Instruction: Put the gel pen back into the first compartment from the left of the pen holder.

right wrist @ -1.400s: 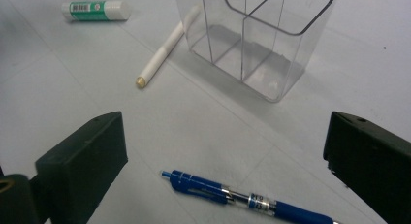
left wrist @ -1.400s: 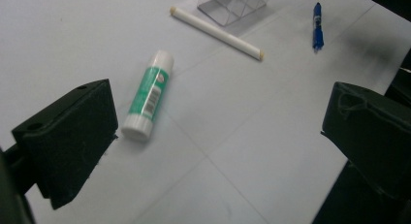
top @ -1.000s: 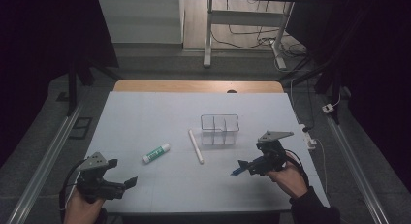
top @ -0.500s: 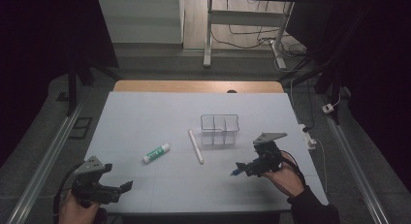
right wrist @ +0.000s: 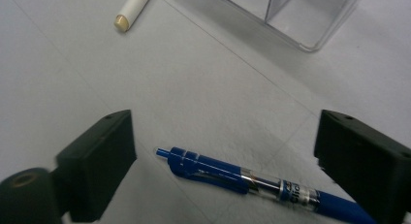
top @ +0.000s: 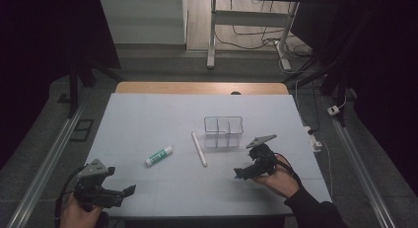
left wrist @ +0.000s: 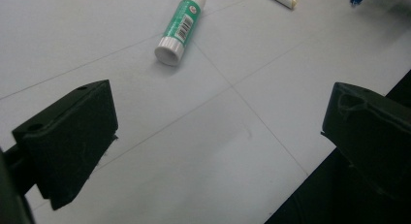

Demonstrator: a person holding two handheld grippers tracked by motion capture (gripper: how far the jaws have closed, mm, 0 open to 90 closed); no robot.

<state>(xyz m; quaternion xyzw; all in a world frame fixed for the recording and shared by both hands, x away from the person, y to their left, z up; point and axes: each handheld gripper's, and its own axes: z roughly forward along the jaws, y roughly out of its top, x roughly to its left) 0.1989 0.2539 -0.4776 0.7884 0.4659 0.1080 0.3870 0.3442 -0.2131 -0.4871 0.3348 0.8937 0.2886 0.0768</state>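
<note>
A blue click pen (right wrist: pixel 232 178) lies flat on the white table (top: pixel 162 119). My right gripper (right wrist: pixel 223 136) is low over it, one jaw on each side. Its jaws have just been closing, but the pads are still clear of the pen, so it is open. In the high view the right gripper (top: pixel 241 172) sits at the table's front right. My left gripper (top: pixel 125 191) rests open near the front left edge, with nothing between its jaws (left wrist: pixel 223 107). A green-and-white glue stick (top: pixel 158 155) (left wrist: pixel 180 26) lies beyond it.
A clear compartment organizer (top: pixel 223 132) (right wrist: pixel 291 15) stands mid-table, behind the right gripper. A white stick (top: pixel 199 149) (right wrist: pixel 133 8) lies between the glue stick and the organizer. The table's front edge runs just under the left gripper.
My right gripper has sunk toward the table and come down around the blue pen, its jaws narrowing a little. The left gripper has stayed where it was.
</note>
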